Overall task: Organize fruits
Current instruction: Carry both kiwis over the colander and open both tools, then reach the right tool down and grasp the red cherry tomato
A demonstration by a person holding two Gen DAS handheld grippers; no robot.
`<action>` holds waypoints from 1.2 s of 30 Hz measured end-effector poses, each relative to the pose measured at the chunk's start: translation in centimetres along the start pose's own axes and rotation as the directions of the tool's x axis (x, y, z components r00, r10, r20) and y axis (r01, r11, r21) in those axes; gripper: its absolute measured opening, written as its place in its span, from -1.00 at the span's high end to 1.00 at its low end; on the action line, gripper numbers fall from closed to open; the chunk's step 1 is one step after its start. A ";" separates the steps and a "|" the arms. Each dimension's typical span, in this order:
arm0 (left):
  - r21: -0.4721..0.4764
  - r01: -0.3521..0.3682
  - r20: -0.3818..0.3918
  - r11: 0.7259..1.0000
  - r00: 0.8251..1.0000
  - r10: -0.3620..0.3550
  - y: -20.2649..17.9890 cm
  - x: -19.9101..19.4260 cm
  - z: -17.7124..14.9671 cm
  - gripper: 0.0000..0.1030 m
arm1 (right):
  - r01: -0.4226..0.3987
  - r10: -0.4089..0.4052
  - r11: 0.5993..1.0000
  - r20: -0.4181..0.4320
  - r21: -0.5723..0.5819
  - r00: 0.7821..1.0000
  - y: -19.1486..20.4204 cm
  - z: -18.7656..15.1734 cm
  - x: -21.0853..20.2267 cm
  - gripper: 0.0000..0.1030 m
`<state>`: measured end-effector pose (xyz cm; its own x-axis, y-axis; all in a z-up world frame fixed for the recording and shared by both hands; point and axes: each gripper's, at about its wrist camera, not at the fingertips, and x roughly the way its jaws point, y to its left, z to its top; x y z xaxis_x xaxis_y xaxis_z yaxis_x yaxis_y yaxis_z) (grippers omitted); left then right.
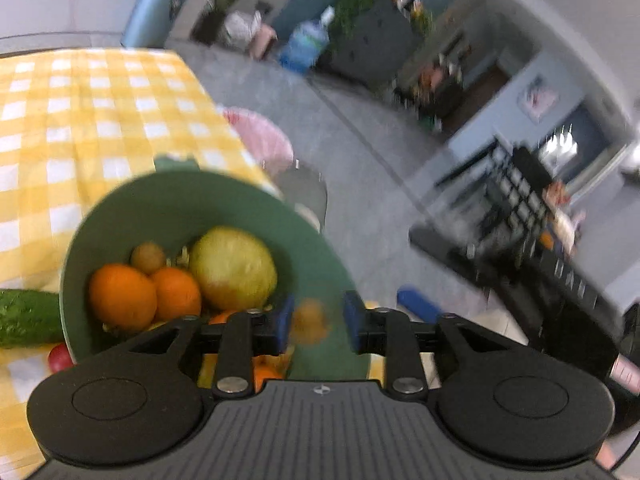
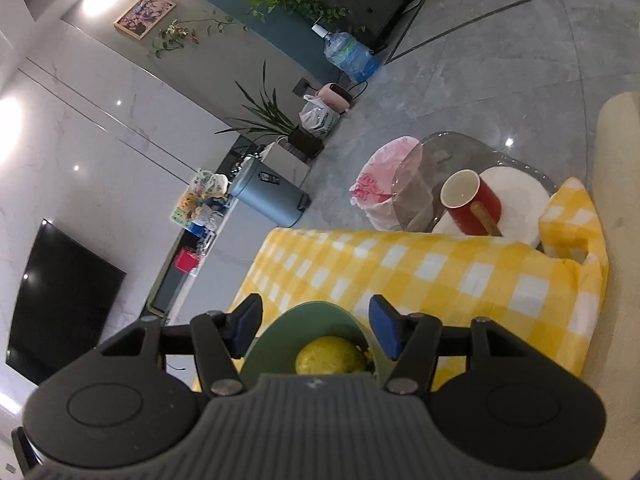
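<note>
Left wrist view: our left gripper (image 1: 316,322) hangs part-open around a blurred small orange fruit (image 1: 310,320) above the green bowl (image 1: 120,208); grip unclear. We release low. Right gripper (image 2: 316,330) gapes empty.

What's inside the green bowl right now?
In the green bowl: a large yellow-green fruit, two oranges, and a small brown fruit. More orange and yellow pieces show low down, but the left tongs cover that part.
</note>
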<state>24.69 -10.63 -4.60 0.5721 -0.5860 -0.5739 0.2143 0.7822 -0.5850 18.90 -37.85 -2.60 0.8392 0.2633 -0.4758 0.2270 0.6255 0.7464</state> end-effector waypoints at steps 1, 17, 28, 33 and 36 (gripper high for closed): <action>-0.021 0.012 0.025 1.000 1.000 -0.011 0.2 -0.4 0.0 -0.10 | -0.002 0.002 1.000 -0.001 0.002 1.000 0.0 0.0 -0.1 -0.12; 0.044 -0.189 0.042 0.981 0.981 0.187 0.9 -3.4 -0.1 -0.37 | -0.025 0.013 0.993 -0.097 -0.117 0.995 2.9 -1.1 0.7 -0.12; 0.097 -0.334 0.012 0.938 0.942 0.334 0.4 -5.7 -0.8 -0.41 | 0.017 -0.054 0.977 -0.168 -0.212 0.984 5.4 -2.6 1.7 -0.12; 0.117 -0.348 0.054 0.930 0.938 0.343 -0.2 -8.0 -0.8 -0.42 | -0.014 -0.039 0.967 -0.200 -0.256 0.979 7.4 -3.9 2.2 -0.12; 0.111 -0.352 0.074 0.929 0.935 0.346 -0.5 -9.4 -0.6 -0.43 | -0.030 -0.032 0.959 -0.214 -0.280 0.976 8.4 -4.4 2.3 -0.12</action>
<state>18.70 -5.64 0.73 0.6676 -0.2623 -0.6968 0.0854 0.9567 -0.2783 20.61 -28.74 0.55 0.7064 0.3937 -0.5882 0.0544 0.7984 0.5997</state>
